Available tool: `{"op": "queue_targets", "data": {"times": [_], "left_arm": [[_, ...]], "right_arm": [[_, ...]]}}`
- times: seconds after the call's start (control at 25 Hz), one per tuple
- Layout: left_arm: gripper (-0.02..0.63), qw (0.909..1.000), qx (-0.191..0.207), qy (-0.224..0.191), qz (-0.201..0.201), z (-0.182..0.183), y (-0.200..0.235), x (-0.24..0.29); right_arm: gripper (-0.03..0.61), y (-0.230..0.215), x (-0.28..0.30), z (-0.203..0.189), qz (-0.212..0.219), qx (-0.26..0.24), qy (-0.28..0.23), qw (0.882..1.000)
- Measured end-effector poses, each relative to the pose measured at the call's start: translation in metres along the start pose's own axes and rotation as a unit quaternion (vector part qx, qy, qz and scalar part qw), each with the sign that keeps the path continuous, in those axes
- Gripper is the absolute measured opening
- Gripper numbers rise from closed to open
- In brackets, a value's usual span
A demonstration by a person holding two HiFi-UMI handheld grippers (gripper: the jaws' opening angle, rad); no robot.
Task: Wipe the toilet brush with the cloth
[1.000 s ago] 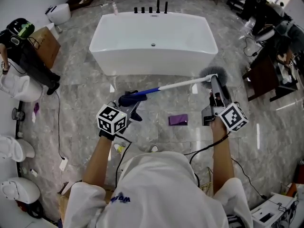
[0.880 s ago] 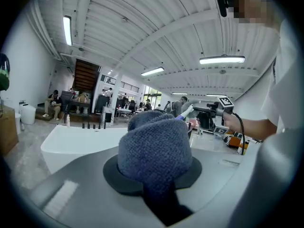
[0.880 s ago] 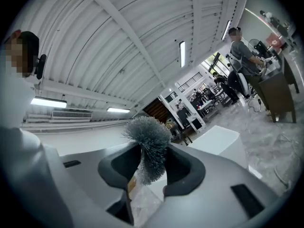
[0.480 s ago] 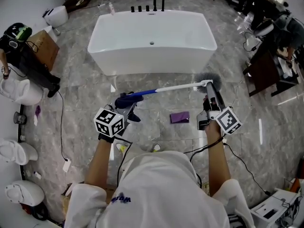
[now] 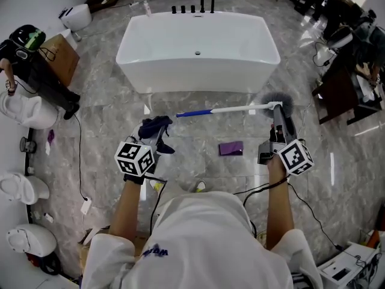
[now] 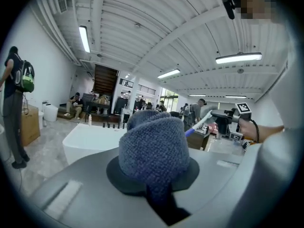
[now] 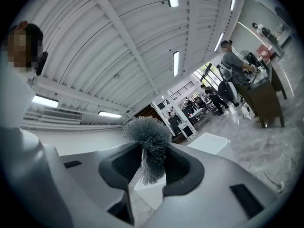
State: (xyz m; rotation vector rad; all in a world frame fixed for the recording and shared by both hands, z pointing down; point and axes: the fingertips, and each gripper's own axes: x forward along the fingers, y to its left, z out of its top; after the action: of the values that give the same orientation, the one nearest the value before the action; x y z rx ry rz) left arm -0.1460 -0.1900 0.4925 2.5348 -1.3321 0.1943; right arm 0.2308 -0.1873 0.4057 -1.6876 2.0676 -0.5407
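My left gripper (image 5: 159,131) holds a bunched dark blue cloth (image 5: 153,126); its jaws are closing on it. In the left gripper view the cloth (image 6: 153,146) fills the gap between the jaws. The toilet brush (image 5: 228,109) has a white handle with a blue end and lies nearly level in the air. The blue tip is just to the right of the cloth and apart from it. My right gripper (image 5: 278,115) is shut on the brush just below its grey bristles (image 5: 278,99). The bristles (image 7: 146,136) stick up between the jaws in the right gripper view.
A white bathtub (image 5: 198,62) stands ahead on the marble floor. A purple rag (image 5: 231,148) lies on the floor between my arms. Toilets (image 5: 21,110) and a person (image 5: 36,65) are at the left, cables (image 5: 78,161) trail there, and desks (image 5: 343,95) stand at the right.
The cloth has slid off the blue end of the brush handle, and my left gripper has drawn back to the left with it. The right gripper and brush sank slightly.
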Motion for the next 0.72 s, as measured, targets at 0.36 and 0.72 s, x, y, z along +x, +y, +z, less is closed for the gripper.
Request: {"op": "queue_targets", "data": {"times": [0.36,0.72], "left_arm": [[0.020,0.9978,-0.002,-0.041,0.053,0.016,-0.002,-0.015],[0.020,0.9955,0.032,-0.082,0.035,0.046,-0.036,-0.021]], "right_arm": [[0.143,0.035,0.005,-0.024,0.006,-0.148,0.021,0.989],[0.143,0.093,0.017,-0.050,0.056,-0.276,0.028,0.959]]}}
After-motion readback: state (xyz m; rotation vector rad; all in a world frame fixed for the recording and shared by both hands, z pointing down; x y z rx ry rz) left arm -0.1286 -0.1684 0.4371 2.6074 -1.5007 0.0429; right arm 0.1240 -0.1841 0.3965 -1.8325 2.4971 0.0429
